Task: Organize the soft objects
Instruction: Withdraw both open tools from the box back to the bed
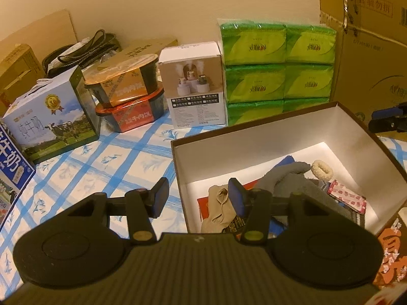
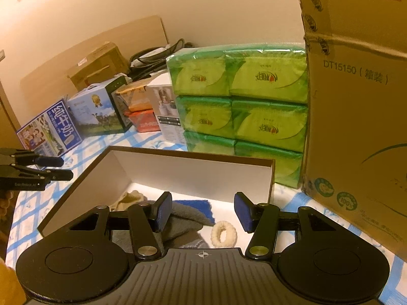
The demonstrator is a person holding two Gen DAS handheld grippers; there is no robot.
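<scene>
Left wrist view: our left gripper [image 1: 198, 198] has jaws about half open, holding nothing, straddling the near-left wall of the open box [image 1: 254, 137]. We judge that lowering it here could strike or tip that wall. Box contents: beige sock [image 1: 220, 211], grey sock [image 1: 285, 178], cream scrunchie [image 1: 322, 169], patterned pouch [image 1: 347, 199], something blue beneath.

Right wrist view: our right gripper [image 2: 203, 213] hangs over the box interior, jaws about half open and empty, the grey sock [image 2: 185, 216] and scrunchie [image 2: 223, 233] just below. Closing low, we judge, might snag both together. The green tissue packs [image 2: 241, 101] stand stacked behind on the checked tabletop [image 2: 292, 203].
</scene>
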